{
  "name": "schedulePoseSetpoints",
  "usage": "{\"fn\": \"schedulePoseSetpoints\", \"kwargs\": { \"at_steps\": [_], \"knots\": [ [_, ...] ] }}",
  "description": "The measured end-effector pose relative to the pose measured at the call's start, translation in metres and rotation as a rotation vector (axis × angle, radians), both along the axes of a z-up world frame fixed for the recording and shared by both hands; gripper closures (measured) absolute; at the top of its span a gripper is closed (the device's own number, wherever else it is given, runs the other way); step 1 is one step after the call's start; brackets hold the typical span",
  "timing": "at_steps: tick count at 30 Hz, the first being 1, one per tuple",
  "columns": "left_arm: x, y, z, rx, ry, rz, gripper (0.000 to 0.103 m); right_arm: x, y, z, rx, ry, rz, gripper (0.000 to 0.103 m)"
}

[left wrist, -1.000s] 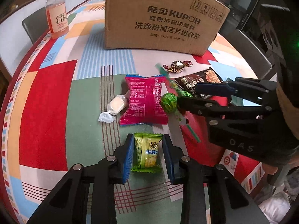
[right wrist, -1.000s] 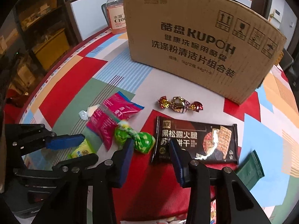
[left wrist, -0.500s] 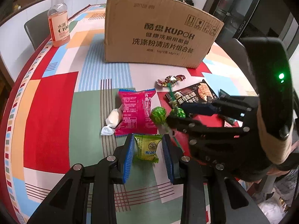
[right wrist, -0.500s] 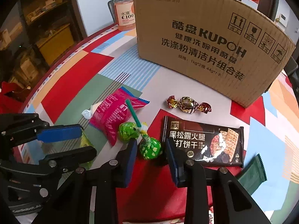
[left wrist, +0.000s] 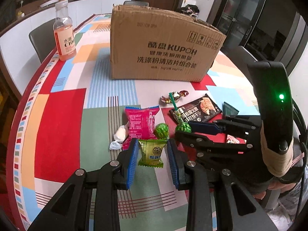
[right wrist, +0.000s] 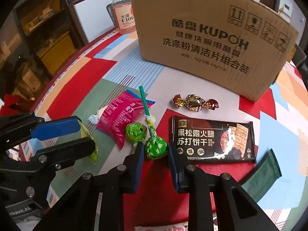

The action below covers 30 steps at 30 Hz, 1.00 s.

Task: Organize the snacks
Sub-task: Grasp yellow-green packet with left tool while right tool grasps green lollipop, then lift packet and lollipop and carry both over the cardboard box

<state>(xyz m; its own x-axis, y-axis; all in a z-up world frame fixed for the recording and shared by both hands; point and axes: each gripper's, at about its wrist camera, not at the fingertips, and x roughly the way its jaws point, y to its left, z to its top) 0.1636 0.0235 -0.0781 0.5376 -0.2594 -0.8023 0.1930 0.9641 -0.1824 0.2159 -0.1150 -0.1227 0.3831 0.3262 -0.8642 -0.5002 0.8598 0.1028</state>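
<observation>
My left gripper (left wrist: 152, 152) is shut on a yellow-green candy packet (left wrist: 151, 152) and holds it above the table; the packet also shows in the right wrist view (right wrist: 87, 138). My right gripper (right wrist: 155, 150) is shut on a green lollipop (right wrist: 155, 146) whose teal stick (right wrist: 144, 101) points up and away. A second green lollipop (right wrist: 135, 131) lies beside it. A pink packet (left wrist: 141, 125), a white candy (left wrist: 120, 134), a gold-red wrapped candy (right wrist: 195, 102), a black cracker pack (right wrist: 210, 140) and a dark green bar (right wrist: 263, 170) lie on the colourful tablecloth.
A large KUPOH cardboard box (left wrist: 163, 53) stands at the back of the table. A pink drink bottle (left wrist: 64, 38) stands at the back left near the table edge. A grey chair (left wrist: 41, 38) is behind it. Another snack packet (right wrist: 159, 228) lies under my right gripper.
Both grippers have risen from the table, the left lifting the yellow-green packet and the right lifting the lollipop, whose stick now stands upright. The box looks nearer.
</observation>
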Motion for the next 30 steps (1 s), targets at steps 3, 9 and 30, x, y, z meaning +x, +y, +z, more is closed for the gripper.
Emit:
{"fn": "schedulePoseSetpoints", "kwargs": {
  "at_steps": [3, 9, 30],
  "knots": [
    [-0.001, -0.001, 0.008, 0.003, -0.023, -0.002, 0.072, -0.003, -0.006, 0.007, 0.017, -0.011, -0.021, 0.077],
    [0.002, -0.003, 0.026, 0.005, -0.077, 0.001, 0.072, -0.003, -0.015, 0.025, 0.057, -0.043, -0.068, 0.077],
    [0.042, -0.010, 0.101, 0.008, -0.324, 0.020, 0.072, 0.024, -0.042, 0.108, 0.184, -0.248, -0.202, 0.077]
  ]
}}
